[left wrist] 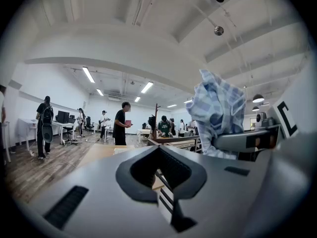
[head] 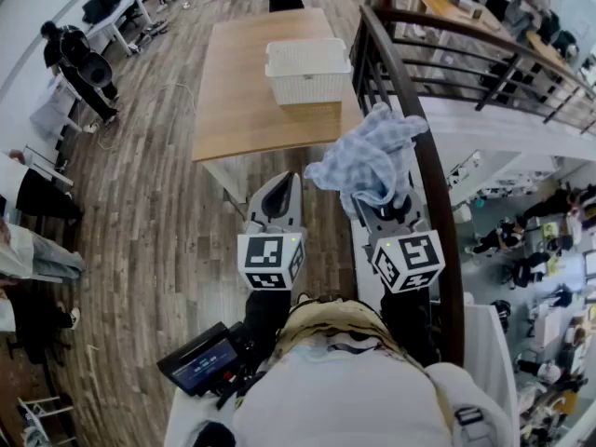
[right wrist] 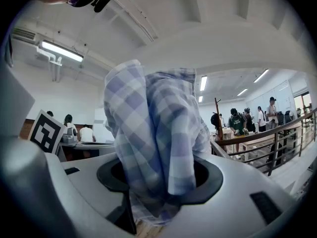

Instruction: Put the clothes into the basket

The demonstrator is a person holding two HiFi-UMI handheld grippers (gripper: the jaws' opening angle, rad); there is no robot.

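Right hand-held gripper clamps checked cloth, tips buried; left hand-held gripper closed, empty. Basket at 12 o'clock, interior unclear.

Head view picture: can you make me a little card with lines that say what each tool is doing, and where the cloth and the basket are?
left tool: jaws together, nothing between them, held up beside the right tool
right tool: jaws clamped on the checked cloth
checked cloth: blue and white, bunched up above the right tool
basket: white, standing on the wooden table, ahead of both tools
wooden table: light wood, next to a dark railing
job so far: cloth not yet in the basket
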